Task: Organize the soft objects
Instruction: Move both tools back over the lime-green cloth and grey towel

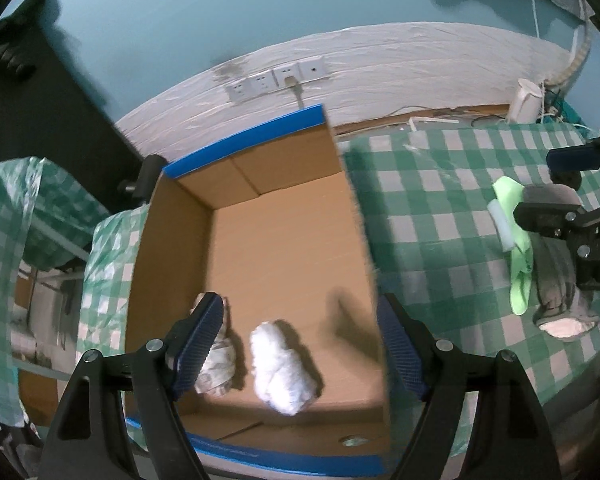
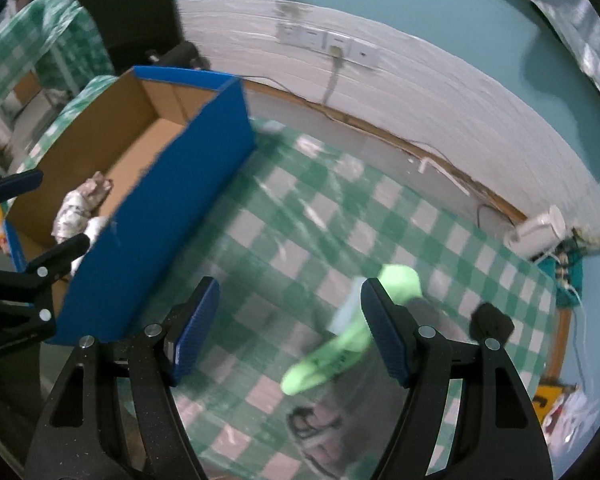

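A cardboard box point(image 1: 172, 240) with blue outer walls stands open on the checked tablecloth. Inside lie a white fluffy roll point(image 1: 282, 368) and a patterned cloth bundle point(image 1: 218, 364). My left gripper point(image 1: 300, 348) is open and empty above the box's near end. On the cloth to the right lie a bright green sock point(image 1: 520, 240), a grey sock point(image 1: 556, 284) and a small white piece point(image 1: 502, 224). My right gripper point(image 2: 290, 330) is open and empty above the tablecloth, with the green sock point(image 2: 328, 356) by its right finger. The box point(image 2: 172, 208) is to its left.
The green-and-white checked table point(image 1: 440, 216) runs to a white wall strip with power sockets point(image 1: 276, 80). A white cylinder point(image 1: 526, 100) and cables sit at the far right corner. A second covered table point(image 1: 4, 208) stands on the left.
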